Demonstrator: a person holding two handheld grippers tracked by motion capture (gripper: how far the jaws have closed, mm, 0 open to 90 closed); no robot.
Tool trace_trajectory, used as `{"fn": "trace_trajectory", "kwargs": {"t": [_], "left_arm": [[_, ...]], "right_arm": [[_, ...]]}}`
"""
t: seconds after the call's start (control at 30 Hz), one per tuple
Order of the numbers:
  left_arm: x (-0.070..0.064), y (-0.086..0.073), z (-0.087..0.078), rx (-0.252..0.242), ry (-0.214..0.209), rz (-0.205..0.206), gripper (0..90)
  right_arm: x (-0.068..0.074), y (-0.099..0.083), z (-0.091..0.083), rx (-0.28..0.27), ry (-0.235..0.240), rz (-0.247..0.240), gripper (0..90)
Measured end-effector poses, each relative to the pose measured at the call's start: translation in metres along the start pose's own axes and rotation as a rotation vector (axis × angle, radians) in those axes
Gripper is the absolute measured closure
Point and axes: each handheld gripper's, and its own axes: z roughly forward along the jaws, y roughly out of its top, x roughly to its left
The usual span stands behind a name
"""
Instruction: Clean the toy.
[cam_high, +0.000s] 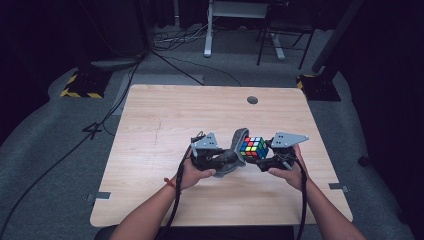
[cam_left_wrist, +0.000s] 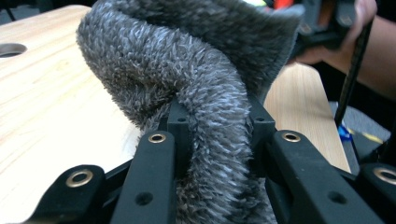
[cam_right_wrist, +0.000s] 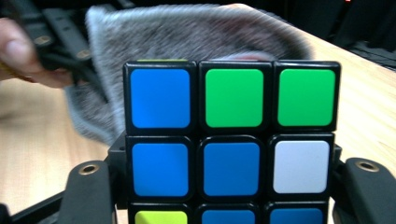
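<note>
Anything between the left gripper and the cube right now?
Yes: the grey fuzzy cloth, pinched in the left gripper, sits between it and the cube in the high view.

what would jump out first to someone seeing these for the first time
The brightest thing is the colour cube, clamped in the right gripper above the near middle of the wooden table; the right gripper view shows its blue, green and white squares close up. Right beside it, the left gripper pinches a fuzzy grey cloth bunched against the cube's far side.
</note>
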Motion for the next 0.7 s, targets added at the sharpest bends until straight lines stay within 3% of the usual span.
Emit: {"fn": "trace_trajectory", "kwargs": {"t": [0.07,0.23,0.37,0.53,0.7], "left_arm": [[0.001,-0.002,0.003,0.005,0.002,-0.014,71.0],[-0.003,-0.007,0.019,0.074,-0.028,0.002,71.0],[-0.011,-0.009,0.027,0.115,-0.043,0.031,70.9],[-0.008,-0.008,0.021,0.088,-0.049,0.023,71.0],[-0.001,-0.002,0.005,0.027,-0.014,-0.006,71.0]], "right_arm": [[0.004,0.002,0.002,-0.013,0.014,-0.009,33.6],[0.015,0.009,0.005,-0.041,0.016,-0.032,33.6],[0.014,0.009,0.004,-0.043,0.013,-0.026,33.7],[0.006,0.005,0.001,-0.023,-0.019,-0.007,33.7],[0.004,0.001,0.001,-0.007,0.017,0.004,33.7]]}}
